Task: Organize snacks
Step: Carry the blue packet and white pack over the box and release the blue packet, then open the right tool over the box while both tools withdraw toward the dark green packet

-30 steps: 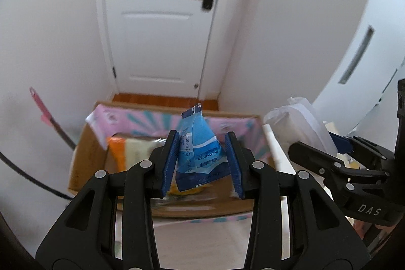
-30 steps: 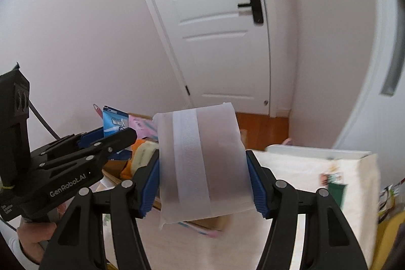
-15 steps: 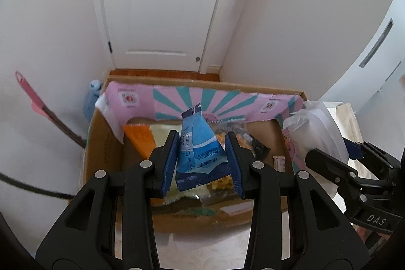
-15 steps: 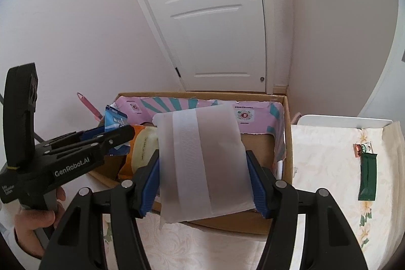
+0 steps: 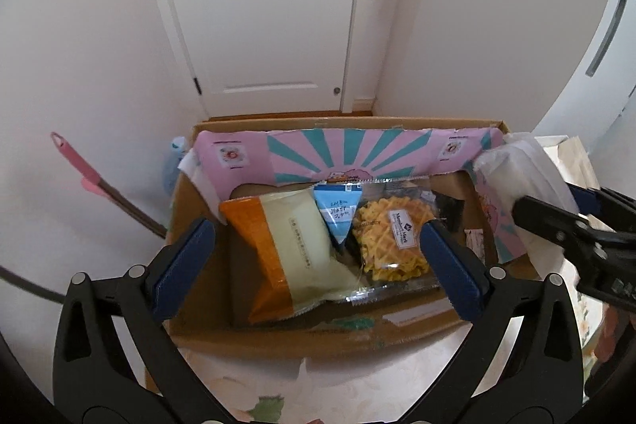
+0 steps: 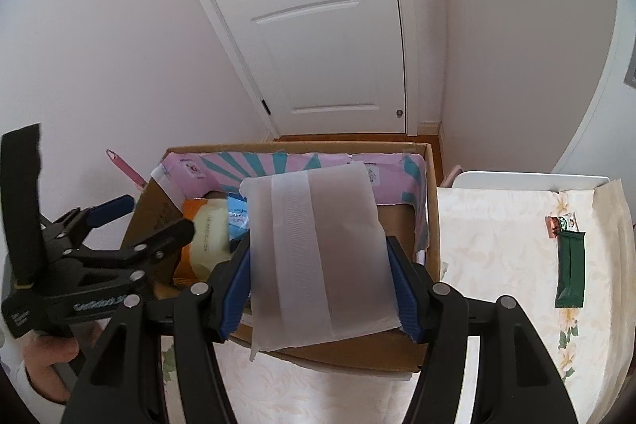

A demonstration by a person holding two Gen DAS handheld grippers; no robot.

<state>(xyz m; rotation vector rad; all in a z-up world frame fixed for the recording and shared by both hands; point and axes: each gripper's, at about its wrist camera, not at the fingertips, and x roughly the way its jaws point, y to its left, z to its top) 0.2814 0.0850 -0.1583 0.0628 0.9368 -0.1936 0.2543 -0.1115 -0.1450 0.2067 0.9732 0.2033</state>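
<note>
1. We see the small blue-and-white triangular snack packet (image 5: pixel 337 215) lying inside the open brown cardboard box (image 5: pixel 278 340), wedged between the orange-and-cream snack pouch (image 5: pixel 286 249) on its left and the clear wrapper of yellow lattice waffles (image 5: pixel 387 239) on its right, touching both.
2. Our left gripper (image 5: pixel 316 259) hovers over the near part of the box with its blue-padded jaws spread wide and nothing between them.
3. In the right wrist view, our right gripper (image 6: pixel 318 289) has its jaws clamped on the sides of a frosted white translucent packet (image 6: pixel 318 257) with a ribbed seam down its middle; the packet stands upright over the near right part of the box.
4. In the left wrist view that same white packet (image 5: pixel 516 177) shows at the box's right edge, ahead of the right gripper (image 5: pixel 572 221).
5. The box's far wall carries a pink flap with teal sunburst stripes (image 5: pixel 338 157), and the box sits on a cream floral tablecloth (image 6: pixel 497 265).
6. On the cloth to the right of the box, well apart from it, lie a dark green snack bar wrapper (image 6: pixel 570 269) and, just beyond it, a small packet (image 6: pixel 562 223) whose print we cannot read.
7. A pink-handled stick (image 5: pixel 85 169) leans against the wall left of the box, and a white panelled door (image 5: pixel 262 6) with a black handle stands beyond.
</note>
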